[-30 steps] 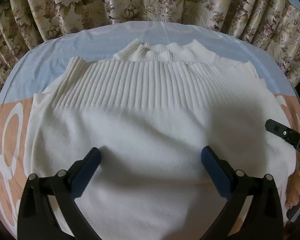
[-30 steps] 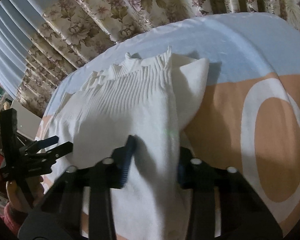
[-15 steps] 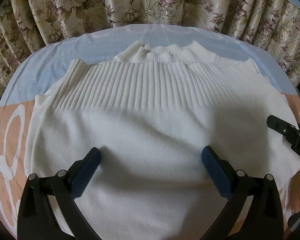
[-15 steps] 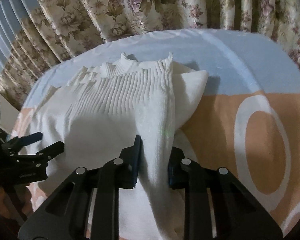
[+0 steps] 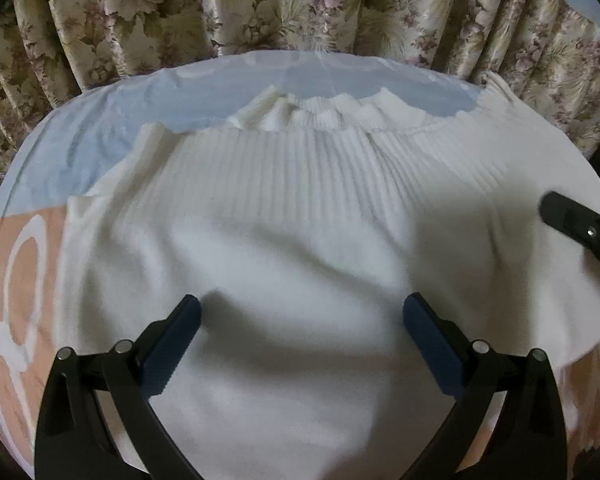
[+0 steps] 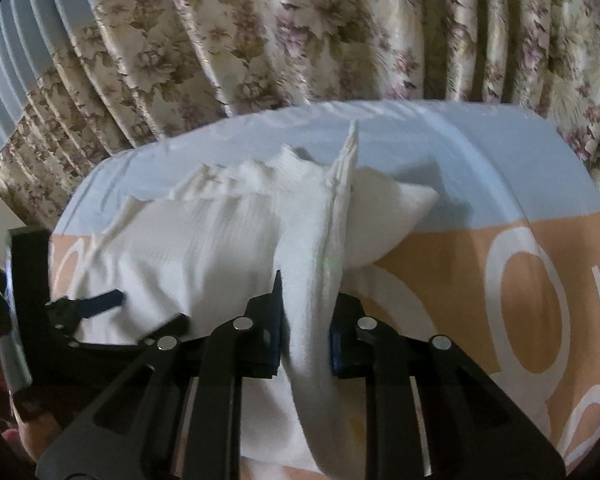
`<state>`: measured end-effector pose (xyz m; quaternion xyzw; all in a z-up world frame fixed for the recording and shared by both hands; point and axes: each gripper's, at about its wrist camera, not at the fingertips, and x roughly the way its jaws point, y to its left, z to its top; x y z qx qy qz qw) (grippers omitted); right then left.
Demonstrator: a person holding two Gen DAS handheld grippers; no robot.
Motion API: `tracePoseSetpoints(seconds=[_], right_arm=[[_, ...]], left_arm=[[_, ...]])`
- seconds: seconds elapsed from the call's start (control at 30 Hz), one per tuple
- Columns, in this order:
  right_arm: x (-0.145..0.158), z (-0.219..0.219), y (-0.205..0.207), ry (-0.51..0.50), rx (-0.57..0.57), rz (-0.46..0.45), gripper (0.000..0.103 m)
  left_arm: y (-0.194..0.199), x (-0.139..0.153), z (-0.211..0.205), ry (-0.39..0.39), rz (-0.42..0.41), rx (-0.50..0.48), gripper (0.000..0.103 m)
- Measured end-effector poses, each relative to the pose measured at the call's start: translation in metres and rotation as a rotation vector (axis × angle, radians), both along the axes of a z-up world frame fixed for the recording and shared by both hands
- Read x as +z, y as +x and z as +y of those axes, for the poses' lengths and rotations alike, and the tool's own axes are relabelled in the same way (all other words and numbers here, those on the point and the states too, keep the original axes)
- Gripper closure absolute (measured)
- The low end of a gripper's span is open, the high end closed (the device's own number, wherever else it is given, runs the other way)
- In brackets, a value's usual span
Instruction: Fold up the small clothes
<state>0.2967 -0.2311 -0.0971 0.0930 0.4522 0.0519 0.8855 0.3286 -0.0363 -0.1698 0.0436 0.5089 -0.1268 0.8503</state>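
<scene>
White knit sweater (image 5: 300, 264) is spread out on the bed sheet (image 5: 112, 136), which is pale blue at the far end and peach with big white letters nearer the cameras. The ribbed part (image 5: 300, 168) faces the flowery curtains (image 5: 260, 4) at the back, and the plain knit runs down toward the grippers.

Left gripper (image 5: 300, 316) hovers over the middle of the plain part with its jaws spread wide, blue pads (image 5: 168, 348) well apart, nothing pinched between them. From the right wrist view you can see it sitting off to the left over the sweater's left side.

Right gripper (image 6: 306, 320) is the busy one. Its jaws have just been closing and they're now pinching the right edge of the sweater (image 6: 312, 280), a bunched-up strip of knit squeezed between the two pads. That edge is lifted off the sheet, so it stands up like a ridge running away from the claw to a pointy ribbed corner (image 6: 350, 148). Just right of the ridge a flap (image 6: 388, 216) lies on the sheet.

In the left wrist view the tip of the right gripper pokes in at the right edge, over the fabric.
</scene>
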Motion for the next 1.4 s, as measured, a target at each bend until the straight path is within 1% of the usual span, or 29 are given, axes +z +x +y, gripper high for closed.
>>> tracePoseSetpoints(seconds=[0.03, 0.07, 0.13, 0.23, 0.3, 0.43, 0.5, 0.57, 0.67, 0.7, 0.73, 0.77, 0.8, 0.83, 0.87, 0.9, 0.97, 1.0, 1.07, 1.1, 1.17, 1.23, 1.27, 1.33, 1.4], right_arm=[[0.005, 0.009, 0.0, -0.015, 0.007, -0.005, 0.086], [0.01, 0.022, 0.002, -0.036, 0.017, -0.011, 0.086], [0.018, 0.043, 0.004, -0.074, 0.032, -0.022, 0.086], [0.024, 0.086, 0.007, -0.159, 0.062, -0.041, 0.086], [0.025, 0.12, 0.01, -0.219, 0.09, -0.046, 0.087], [0.016, 0.19, 0.015, -0.313, 0.157, -0.031, 0.087], [0.001, 0.227, 0.018, -0.367, 0.197, -0.005, 0.087], [-0.022, 0.263, 0.018, -0.433, 0.246, 0.04, 0.087], [-0.046, 0.29, 0.014, -0.536, 0.289, 0.051, 0.086], [-0.046, 0.292, 0.012, -0.533, 0.304, 0.049, 0.082], [-0.041, 0.291, 0.009, -0.5, 0.332, 0.049, 0.08], [-0.034, 0.287, 0.007, -0.452, 0.351, 0.056, 0.076], [-0.025, 0.28, 0.004, -0.39, 0.371, 0.064, 0.068], [-0.011, 0.267, 0.001, -0.298, 0.39, 0.076, 0.061], [-0.001, 0.256, -0.002, -0.229, 0.399, 0.073, 0.049], [0.012, 0.242, -0.005, -0.157, 0.404, 0.062, 0.042], [0.035, 0.211, -0.013, -0.056, 0.387, 0.03, 0.039], [0.043, 0.196, -0.016, -0.021, 0.371, 0.015, 0.039], [0.054, 0.16, -0.018, 0.012, 0.305, -0.013, 0.036], [0.054, 0.145, -0.017, 0.003, 0.266, -0.02, 0.035], [0.049, 0.122, -0.013, 0.004, 0.203, 0.001, 0.035], [0.036, 0.105, -0.013, 0.043, 0.157, 0.034, 0.035], [0.031, 0.101, -0.015, 0.056, 0.145, 0.039, 0.035], [0.021, 0.1, -0.016, 0.061, 0.155, 0.053, 0.035], [0.008, 0.105, -0.022, 0.064, 0.175, 0.068, 0.038]], left_arm=[[-0.001, 0.003, 0.008, 0.002, -0.011, 0.001, 0.002], [-0.004, 0.008, 0.025, 0.019, -0.028, 0.008, 0.002], [-0.006, 0.011, 0.061, 0.076, -0.046, 0.033, 0.002], [-0.009, 0.014, 0.107, 0.153, -0.07, 0.076, 0.002], [-0.012, 0.018, 0.141, 0.183, -0.092, 0.11, 0.002], [-0.017, 0.023, 0.199, 0.182, -0.1, 0.181, 0.002], [-0.019, 0.023, 0.219, 0.169, -0.097, 0.219, 0.002], [-0.022, 0.024, 0.237, 0.148, -0.095, 0.251, 0.002], [-0.029, 0.025, 0.25, 0.123, -0.087, 0.276, 0.002], [-0.031, 0.026, 0.254, 0.11, -0.083, 0.28, 0.002], [-0.034, 0.027, 0.255, 0.103, -0.083, 0.281, 0.002], [-0.036, 0.029, 0.256, 0.098, -0.085, 0.281, 0.002], [-0.037, 0.031, 0.256, 0.098, -0.086, 0.277, 0.002], [-0.039, 0.033, 0.254, 0.101, -0.09, 0.274, 0.002], [-0.038, 0.037, 0.253, 0.103, -0.099, 0.267, 0.002], [-0.038, 0.041, 0.25, 0.099, -0.105, 0.259, 0.002], [-0.039, 0.048, 0.241, 0.086, -0.117, 0.236, 0.002], [-0.039, 0.05, 0.238, 0.081, -0.119, 0.229, 0.002], [-0.036, 0.057, 0.223, 0.052, -0.119, 0.2, 0.002], [-0.033, 0.059, 0.215, 0.034, -0.115, 0.185, 0.002], [-0.027, 0.061, 0.198, 0.004, -0.105, 0.158, 0.002], [-0.02, 0.062, 0.179, -0.031, -0.095, 0.125, 0.002], [-0.012, 0.061, 0.165, -0.061, -0.08, 0.103, 0.002], [0.002, 0.056, 0.148, -0.08, -0.054, 0.085, 0.002], [0.016, 0.051, 0.13, -0.07, -0.039, 0.062, 0.002]])
